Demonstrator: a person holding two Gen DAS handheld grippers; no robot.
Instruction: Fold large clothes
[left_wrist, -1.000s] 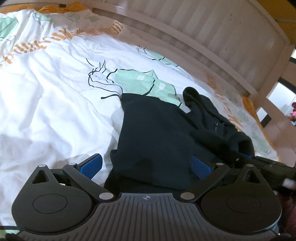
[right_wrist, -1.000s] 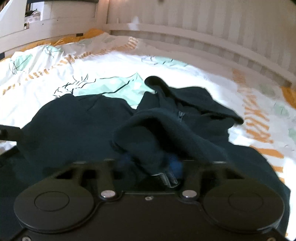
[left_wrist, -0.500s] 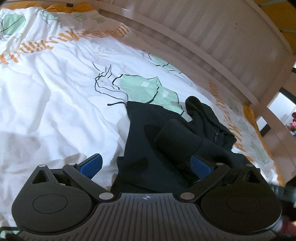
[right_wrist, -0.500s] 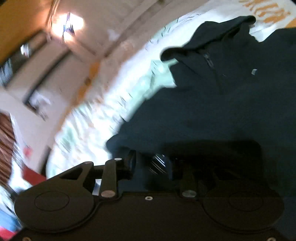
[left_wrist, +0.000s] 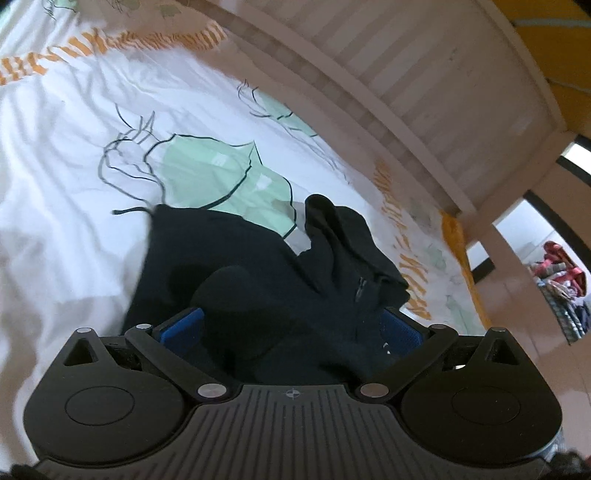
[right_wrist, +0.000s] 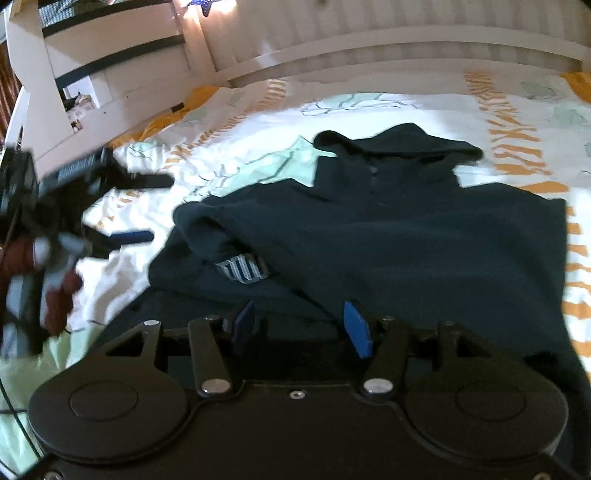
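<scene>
sleeve folded in, both tongs free over the dark hoodie

the dark hoodie (right_wrist: 406, 236) lies spread on the bed (left_wrist: 66, 192), hood toward the headboard (right_wrist: 369, 40), with one sleeve cuff (right_wrist: 207, 229) laid across the body and a striped label (right_wrist: 242, 267) peeking out beneath it. right tongs (right_wrist: 301, 328) hover apart over the near hem, gripping nothing. left tongs (left_wrist: 291, 328) stand wide apart with dark cloth bunched between the pads, not pinched as far as i can see. from the right wrist view, the left tool hangs off to the side above the sheet, blurred. to do this fold well, my read is: pinch the hem at both corners, lift evenly, keep the tucked sleeve flat, and carry the hem toward the hood without dragging the bedsheet.
</scene>
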